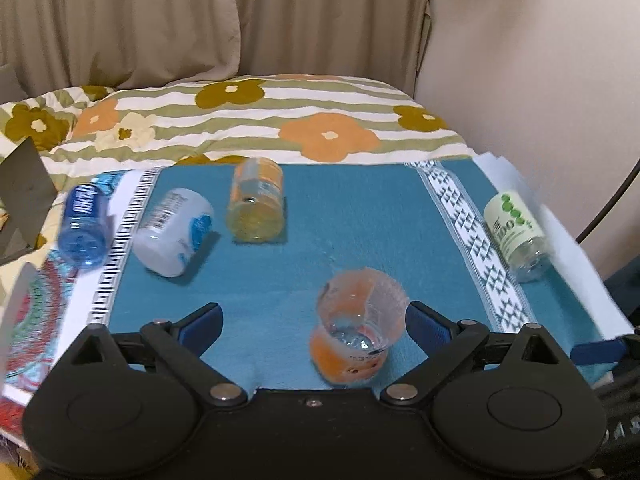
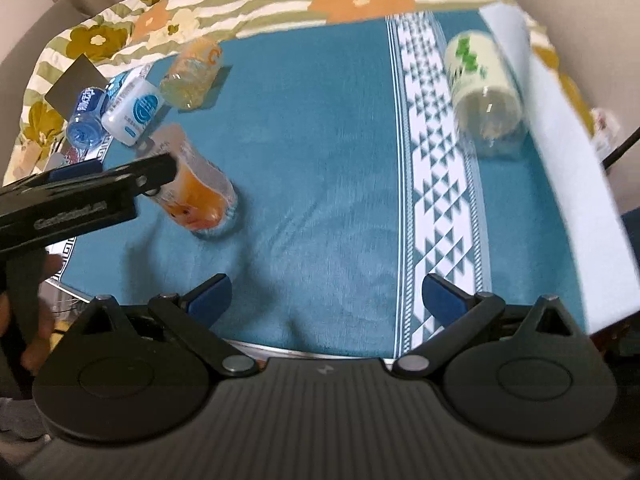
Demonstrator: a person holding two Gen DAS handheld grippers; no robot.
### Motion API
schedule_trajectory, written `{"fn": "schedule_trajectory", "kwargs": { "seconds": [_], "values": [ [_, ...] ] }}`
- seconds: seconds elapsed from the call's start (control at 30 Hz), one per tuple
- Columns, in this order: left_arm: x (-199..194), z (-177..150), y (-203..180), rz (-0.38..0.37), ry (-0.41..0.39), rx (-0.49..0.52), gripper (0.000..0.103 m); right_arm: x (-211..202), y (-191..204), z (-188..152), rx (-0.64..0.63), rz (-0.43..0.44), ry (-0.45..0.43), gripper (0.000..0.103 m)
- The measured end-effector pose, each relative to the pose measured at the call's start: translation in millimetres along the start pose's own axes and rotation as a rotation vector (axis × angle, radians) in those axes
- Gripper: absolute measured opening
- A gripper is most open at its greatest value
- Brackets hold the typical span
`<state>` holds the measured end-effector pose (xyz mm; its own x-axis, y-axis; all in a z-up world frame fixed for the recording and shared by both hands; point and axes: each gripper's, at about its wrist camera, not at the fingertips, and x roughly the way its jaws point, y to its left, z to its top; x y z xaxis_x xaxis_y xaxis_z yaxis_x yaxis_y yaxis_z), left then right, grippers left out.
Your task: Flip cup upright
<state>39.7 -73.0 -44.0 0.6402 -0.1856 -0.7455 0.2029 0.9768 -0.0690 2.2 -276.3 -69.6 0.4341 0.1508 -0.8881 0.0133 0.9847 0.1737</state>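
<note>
The clear plastic cup with the orange printed wrap (image 1: pixel 356 332) looks light and thin-walled, cut from a drinks bottle by the look of it. I judge it will flex if squeezed hard and could skate on the cloth, so a gentle hold across the wrapped middle of its body, where the film gives some grip, seems safer than pinching the thin ribbed rim.

It stands on the teal felt mat (image 1: pixel 320 216), near the mat's front edge. From the left gripper's camera I look down into its open mouth and see the moulded base through the wall. From the right camera it leans a little, base on the mat, so it appears upright or close to it. The wrap is orange with a small cartoon face low down; the upper part is clear.

The left gripper (image 1: pixel 316 320) has its blue-padded jaws spread wide, the cup sitting between them nearer the right pad and seemingly clear of both. The right gripper (image 2: pixel 326 294) is likewise spread apart over bare mat, well away from the cup.

Four other cut bottles lie on their sides around the mat: a blue one (image 1: pixel 84 226) and a white one with blue print (image 1: pixel 174 232) at its left edge, a yellow-orange one (image 1: pixel 256 200) toward its back, and a pale one with green print (image 1: pixel 518 232) at its right border.
</note>
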Motion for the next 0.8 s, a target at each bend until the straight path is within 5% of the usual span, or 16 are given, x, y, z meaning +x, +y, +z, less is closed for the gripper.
{"fn": "schedule_trajectory", "kwargs": {
  "seconds": [0.5, 0.8],
  "values": [
    [-78.5, 2.4, 53.0, 0.047, 0.105, -0.023, 0.103, -72.5, 47.8, 19.9, -0.030, -0.136, -0.110, 0.103],
    [-91.4, -8.1, 60.7, 0.081, 0.078, -0.017, 0.103, -72.9, 58.3, 4.6, -0.003, -0.159, -0.118, 0.103]
  ]
}}
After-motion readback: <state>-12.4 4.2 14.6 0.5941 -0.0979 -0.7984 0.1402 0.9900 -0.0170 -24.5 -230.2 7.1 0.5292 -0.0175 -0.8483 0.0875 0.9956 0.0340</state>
